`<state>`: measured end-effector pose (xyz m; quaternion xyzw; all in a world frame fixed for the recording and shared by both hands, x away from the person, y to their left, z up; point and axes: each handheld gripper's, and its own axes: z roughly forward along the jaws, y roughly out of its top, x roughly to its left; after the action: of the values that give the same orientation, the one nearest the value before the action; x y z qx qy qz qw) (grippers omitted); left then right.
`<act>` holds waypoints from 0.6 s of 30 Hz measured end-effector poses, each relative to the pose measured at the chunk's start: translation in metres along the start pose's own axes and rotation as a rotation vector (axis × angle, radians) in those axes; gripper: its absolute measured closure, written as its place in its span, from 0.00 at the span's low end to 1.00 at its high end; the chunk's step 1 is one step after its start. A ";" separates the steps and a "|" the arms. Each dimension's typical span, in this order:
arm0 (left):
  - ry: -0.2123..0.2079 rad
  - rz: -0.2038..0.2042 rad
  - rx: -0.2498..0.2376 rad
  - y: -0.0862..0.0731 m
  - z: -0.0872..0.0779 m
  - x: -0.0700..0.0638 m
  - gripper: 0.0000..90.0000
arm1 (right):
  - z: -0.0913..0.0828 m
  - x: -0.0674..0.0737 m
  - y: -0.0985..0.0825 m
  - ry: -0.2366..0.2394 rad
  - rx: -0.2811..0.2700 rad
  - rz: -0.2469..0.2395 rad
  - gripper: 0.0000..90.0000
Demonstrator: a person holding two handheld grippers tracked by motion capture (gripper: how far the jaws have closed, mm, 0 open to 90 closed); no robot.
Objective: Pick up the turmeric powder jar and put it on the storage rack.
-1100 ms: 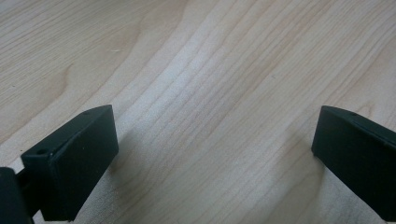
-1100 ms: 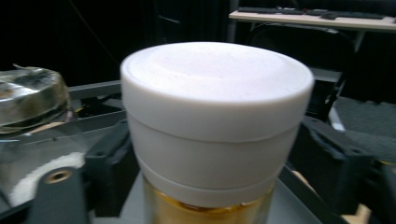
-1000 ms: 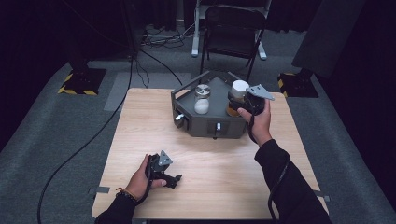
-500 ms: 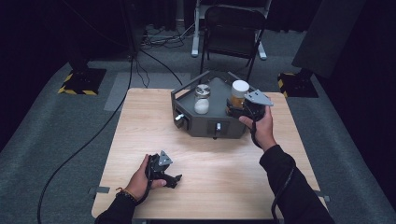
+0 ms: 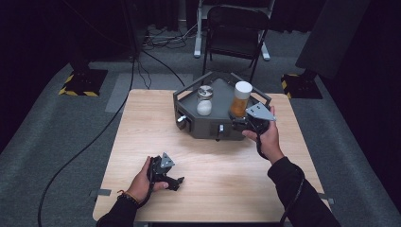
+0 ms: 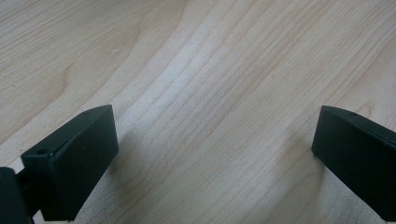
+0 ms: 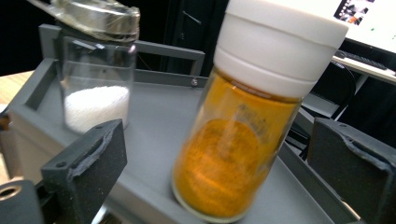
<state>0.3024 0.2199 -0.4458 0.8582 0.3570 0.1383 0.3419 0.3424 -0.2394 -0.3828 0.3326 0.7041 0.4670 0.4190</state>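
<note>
Right hand-held gripper point(image 5: 242, 124): released; its jaws have just been opening, and they stand well apart to either side of the orange jar point(image 7: 243, 140) without pressing on it.
Orange jar: upright on the grey tray point(image 5: 222, 92), at its near right edge; white screw cap, orange powder inside; it sits between the jaws in the right gripper view.
Glass jar point(image 7: 95, 70): upright on the same tray, apart from the orange jar, metal lid on, white grains in its lower part.
Grey tray: a low rail runs round its top; two knobs show on its front face; it sits at the far middle of the bench point(image 5: 142, 123).
Obstruction: the tray rail runs close beside the orange jar on the right jaw's side.
Left hand-held gripper point(image 6: 210, 154): released, jaws wide apart with bare wood between them; it rests low on the near left part of the bench, well apart from the tray.
Surroundings: a dark folding chair point(image 5: 236, 23) beyond the bench; cables on the grey floor point(image 5: 56, 142).
</note>
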 end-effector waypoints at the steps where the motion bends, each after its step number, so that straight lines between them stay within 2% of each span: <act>1: 0.000 0.000 0.000 0.000 0.000 0.000 0.00 | -0.002 0.000 -0.001 0.004 -0.001 -0.005 0.05; 5: 0.000 0.000 0.000 0.000 0.000 0.000 0.00 | -0.009 0.002 -0.007 0.027 -0.007 -0.036 0.05; 10: 0.000 0.000 0.000 0.000 0.000 0.000 0.00 | -0.016 0.003 -0.016 0.062 -0.017 -0.050 0.05; 18: 0.000 0.000 0.000 0.000 0.000 0.000 0.00 | -0.027 0.008 -0.031 0.094 -0.004 -0.090 0.05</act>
<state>0.3024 0.2199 -0.4458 0.8582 0.3570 0.1383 0.3419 0.3122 -0.2534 -0.4085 0.2773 0.7363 0.4644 0.4066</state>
